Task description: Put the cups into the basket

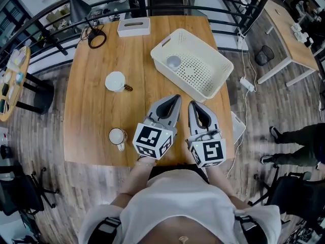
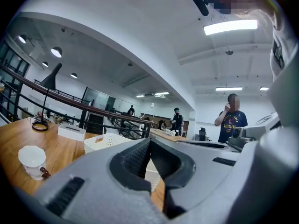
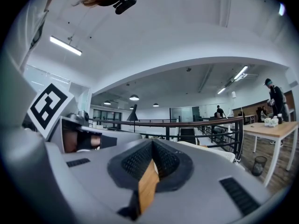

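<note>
Over the front edge of the wooden table (image 1: 96,60), the left gripper (image 1: 176,97) and the right gripper (image 1: 193,104) sit side by side, both pointing level toward the far side. Each has its jaws pressed together with nothing between them. In the right gripper view only a strip of tabletop shows below the closed tips.

The white basket (image 1: 218,65) stands ahead and a little to the right of both tools, and one small cup (image 1: 173,61) already lies in its far-left corner. Two more are out on the table, both to the left. A white cup (image 1: 116,81) stands ahead and well to the left of the left jaw tips, with a small brown object (image 1: 128,88) touching or just beside it. A mug (image 1: 118,136) stands near the front-left edge, level with the left gripper's marker cube and so behind its tips. Its handle is turned toward the front edge.

The left hand is plainly nearer to both, while the right would have to cross over it. The white cup looks like the easier reach: the tool would swing left, open its jaws and approach the cup from its side. The mug would probably need the hand pulled back first. From either spot the carry runs rightward and away, toward the basket.
</note>
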`<state>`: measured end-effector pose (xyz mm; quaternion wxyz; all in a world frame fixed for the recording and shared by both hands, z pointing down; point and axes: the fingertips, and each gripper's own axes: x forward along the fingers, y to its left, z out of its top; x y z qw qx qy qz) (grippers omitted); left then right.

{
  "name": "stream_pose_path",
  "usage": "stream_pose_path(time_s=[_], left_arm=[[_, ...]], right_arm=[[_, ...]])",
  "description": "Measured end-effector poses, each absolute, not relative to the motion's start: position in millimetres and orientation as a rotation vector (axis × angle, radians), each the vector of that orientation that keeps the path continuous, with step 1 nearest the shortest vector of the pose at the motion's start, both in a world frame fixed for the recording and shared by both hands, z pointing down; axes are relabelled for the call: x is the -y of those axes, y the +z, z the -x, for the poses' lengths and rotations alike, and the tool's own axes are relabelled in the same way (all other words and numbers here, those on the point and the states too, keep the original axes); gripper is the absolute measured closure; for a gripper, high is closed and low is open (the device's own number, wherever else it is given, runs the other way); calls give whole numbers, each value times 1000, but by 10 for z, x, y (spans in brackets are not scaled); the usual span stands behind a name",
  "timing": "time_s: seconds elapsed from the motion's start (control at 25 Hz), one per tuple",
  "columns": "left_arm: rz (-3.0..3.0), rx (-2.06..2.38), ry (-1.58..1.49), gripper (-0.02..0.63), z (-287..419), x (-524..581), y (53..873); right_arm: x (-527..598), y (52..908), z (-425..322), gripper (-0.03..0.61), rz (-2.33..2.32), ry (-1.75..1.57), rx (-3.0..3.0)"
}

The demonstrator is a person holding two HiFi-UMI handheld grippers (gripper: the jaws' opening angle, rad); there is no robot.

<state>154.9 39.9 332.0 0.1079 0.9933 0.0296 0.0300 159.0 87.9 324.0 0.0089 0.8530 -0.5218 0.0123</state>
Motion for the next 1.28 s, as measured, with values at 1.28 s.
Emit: stream_pose_path(time_s=[1.28], left_arm=[[-2813, 537, 62, 606, -358, 559, 3588]], right_arm=[[139, 3708, -569, 566, -2145, 223, 2158]])
